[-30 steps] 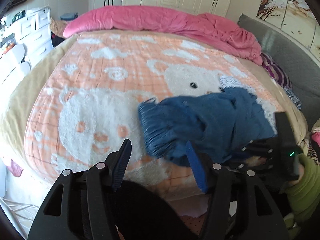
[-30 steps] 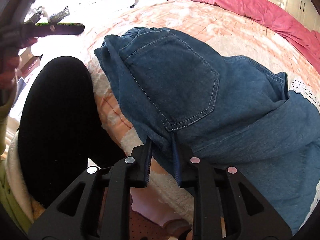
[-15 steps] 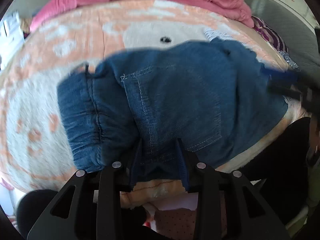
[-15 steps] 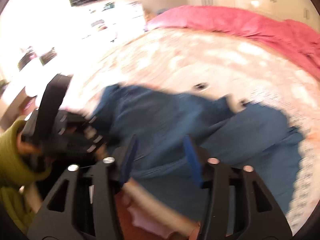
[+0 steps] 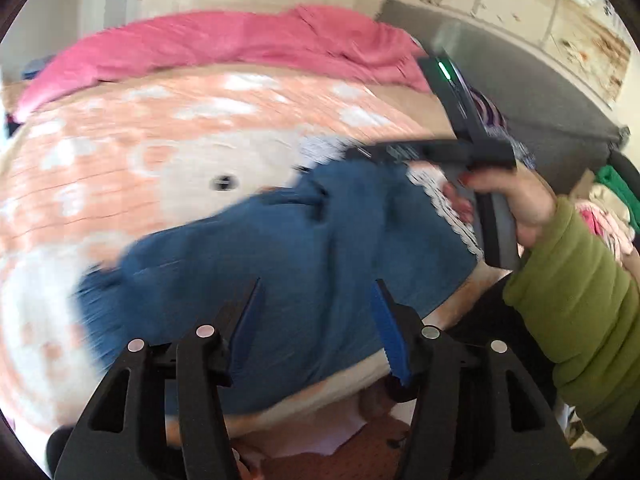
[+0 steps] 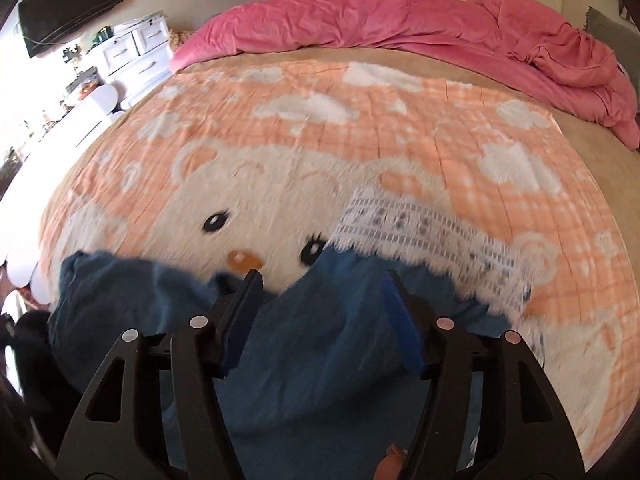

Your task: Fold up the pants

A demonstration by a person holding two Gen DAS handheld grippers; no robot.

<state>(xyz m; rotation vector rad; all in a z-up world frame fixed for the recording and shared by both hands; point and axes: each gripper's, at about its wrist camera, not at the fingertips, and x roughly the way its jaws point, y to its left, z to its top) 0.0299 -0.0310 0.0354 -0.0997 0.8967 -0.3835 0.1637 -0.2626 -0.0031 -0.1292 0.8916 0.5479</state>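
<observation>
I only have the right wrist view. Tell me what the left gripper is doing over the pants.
Observer: The left gripper hangs over the near part of the pants. Its jaws are opening, with no cloth pinched between them.
Operator: Now tell me how my right one looks from that side.
Observer: The right gripper is over the lace hem, held by a hand in a green sleeve. Its jaws are opening too, pinching nothing.
Operator: Report what lies beyond that hand.
Observer: A heap of green and pink clothes.
</observation>
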